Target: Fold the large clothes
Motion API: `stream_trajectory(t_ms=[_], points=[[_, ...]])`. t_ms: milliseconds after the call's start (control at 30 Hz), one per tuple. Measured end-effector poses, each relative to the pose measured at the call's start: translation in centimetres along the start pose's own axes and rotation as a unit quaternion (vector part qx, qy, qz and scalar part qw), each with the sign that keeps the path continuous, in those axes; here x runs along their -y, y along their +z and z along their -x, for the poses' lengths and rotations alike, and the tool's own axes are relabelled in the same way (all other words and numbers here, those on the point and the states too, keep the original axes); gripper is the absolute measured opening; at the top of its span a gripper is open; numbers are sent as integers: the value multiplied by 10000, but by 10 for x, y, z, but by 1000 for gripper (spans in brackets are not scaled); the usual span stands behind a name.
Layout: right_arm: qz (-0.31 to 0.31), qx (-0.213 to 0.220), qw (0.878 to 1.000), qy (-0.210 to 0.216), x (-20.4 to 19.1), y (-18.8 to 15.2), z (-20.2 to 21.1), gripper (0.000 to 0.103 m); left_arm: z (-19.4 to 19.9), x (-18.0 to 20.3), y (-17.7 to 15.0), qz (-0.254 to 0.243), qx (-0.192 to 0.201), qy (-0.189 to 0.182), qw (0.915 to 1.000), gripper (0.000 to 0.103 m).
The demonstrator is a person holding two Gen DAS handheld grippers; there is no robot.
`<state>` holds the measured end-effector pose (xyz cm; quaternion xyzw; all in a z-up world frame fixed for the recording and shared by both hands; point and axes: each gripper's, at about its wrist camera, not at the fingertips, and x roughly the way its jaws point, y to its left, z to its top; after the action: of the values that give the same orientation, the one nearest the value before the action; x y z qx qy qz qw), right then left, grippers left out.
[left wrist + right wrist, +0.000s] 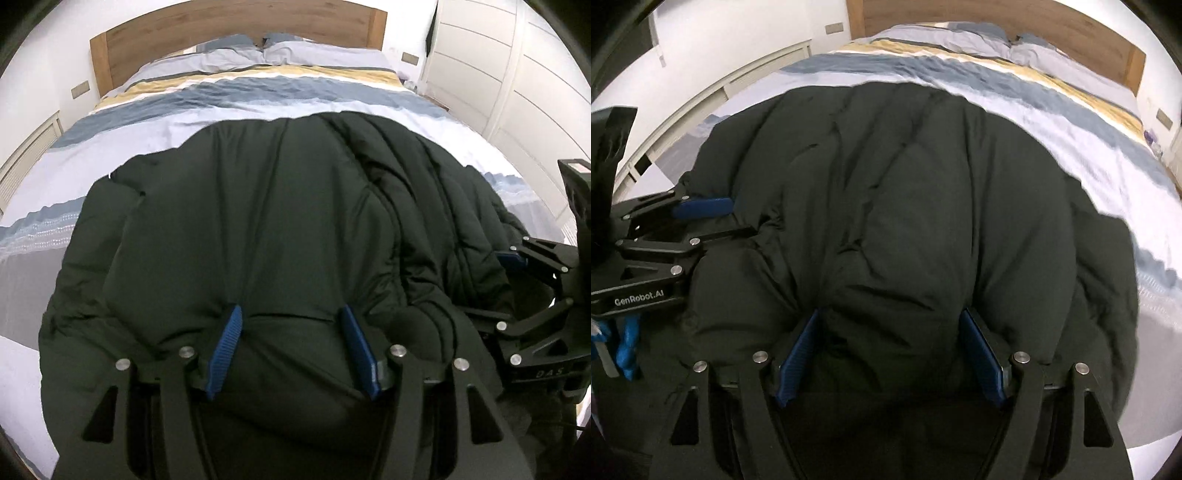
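A large dark green puffer jacket (258, 221) lies spread on the bed and fills both views (905, 203). My left gripper (291, 317) has its blue pads set wide apart with a thick bulge of the jacket's near edge gripped between them. My right gripper (890, 321) clamps another thick bulge of the near edge the same way. The right gripper shows at the right edge of the left wrist view (517, 291), and the left gripper shows at the left edge of the right wrist view (713, 218). Both sit side by side on the near hem.
The bed (258, 92) has a striped blue, yellow and white duvet, two pillows (258, 55) and a wooden headboard (236, 22). White wardrobe doors (498, 66) stand to the right. A white low cabinet (738, 81) runs along the left wall.
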<state>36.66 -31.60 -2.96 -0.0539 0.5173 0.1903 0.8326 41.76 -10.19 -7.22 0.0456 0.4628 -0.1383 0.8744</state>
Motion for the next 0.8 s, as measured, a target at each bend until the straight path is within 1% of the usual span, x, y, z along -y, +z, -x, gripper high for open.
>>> stream_trajectory(t_ms=[167, 333, 567, 633, 667, 733, 800], points=[[-24, -102, 9999, -85, -3, 5, 0, 75, 9, 2, 1, -3, -39, 45, 10000, 56], [-161, -149, 9996, -149, -9, 5, 11, 75, 31, 4, -2, -24, -44, 111, 9999, 56], [-427, -61, 9988, -212, -13, -21, 53, 76, 68, 5, -13, -74, -26, 142, 9999, 56], [-469, -23, 9986, -252, -14, -28, 66, 77, 78, 5, -17, -94, -37, 137, 9999, 58], [-494, -7, 9984, -278, -15, -32, 74, 79, 83, 5, -19, -105, -42, 138, 9998, 59], [-521, 0, 9980, -367, -17, -40, 88, 81, 94, 4, -24, -118, -86, 116, 9998, 64], [-572, -22, 9974, -432, -17, -51, 102, 83, 103, 5, -29, -126, -128, 102, 9998, 65]])
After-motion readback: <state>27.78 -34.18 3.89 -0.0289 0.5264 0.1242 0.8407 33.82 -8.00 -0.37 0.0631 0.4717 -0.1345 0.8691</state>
